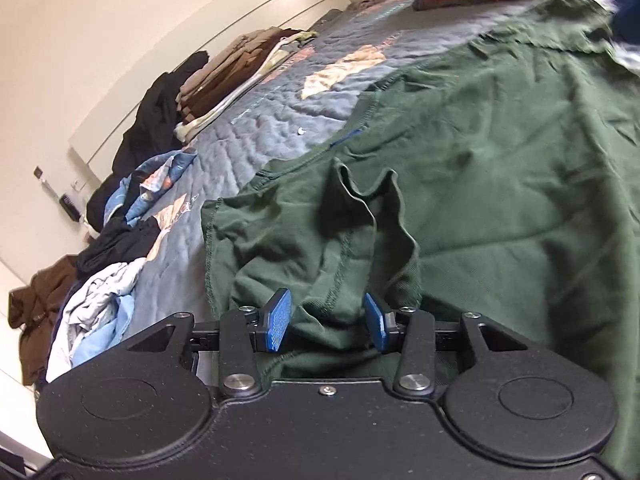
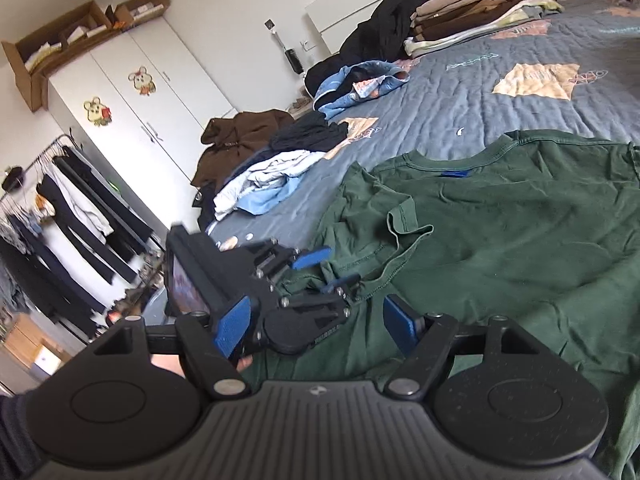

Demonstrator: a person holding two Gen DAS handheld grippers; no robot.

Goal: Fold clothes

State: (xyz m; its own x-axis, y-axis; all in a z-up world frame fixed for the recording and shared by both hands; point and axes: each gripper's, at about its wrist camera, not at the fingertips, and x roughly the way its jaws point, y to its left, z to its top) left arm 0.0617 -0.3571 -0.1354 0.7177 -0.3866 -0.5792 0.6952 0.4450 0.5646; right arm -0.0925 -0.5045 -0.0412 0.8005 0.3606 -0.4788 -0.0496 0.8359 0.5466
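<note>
A dark green T-shirt [image 1: 500, 168] lies spread flat on the blue quilted bed [image 1: 256, 136], its neck and blue label [image 2: 454, 174] towards the far side. My left gripper [image 1: 327, 320] is shut on a bunched fold of the shirt's sleeve at the near left edge, and the cloth stands up in ridges beyond the blue pads [image 1: 278, 318]. In the right wrist view the left gripper [image 2: 326, 270] reaches in from the left onto that sleeve [image 2: 400, 220]. My right gripper [image 2: 316, 326] hovers open just behind it, over the shirt's near edge, with no cloth pinched.
Loose clothes are heaped along the bed's left edge: a light blue and white pile [image 2: 268, 184], dark garments [image 2: 308, 134], a brown jacket [image 2: 236, 136]. Folded stacks [image 2: 472, 12] sit by the headboard. A white wardrobe [image 2: 132, 108] and clothes rail [image 2: 60, 208] stand left.
</note>
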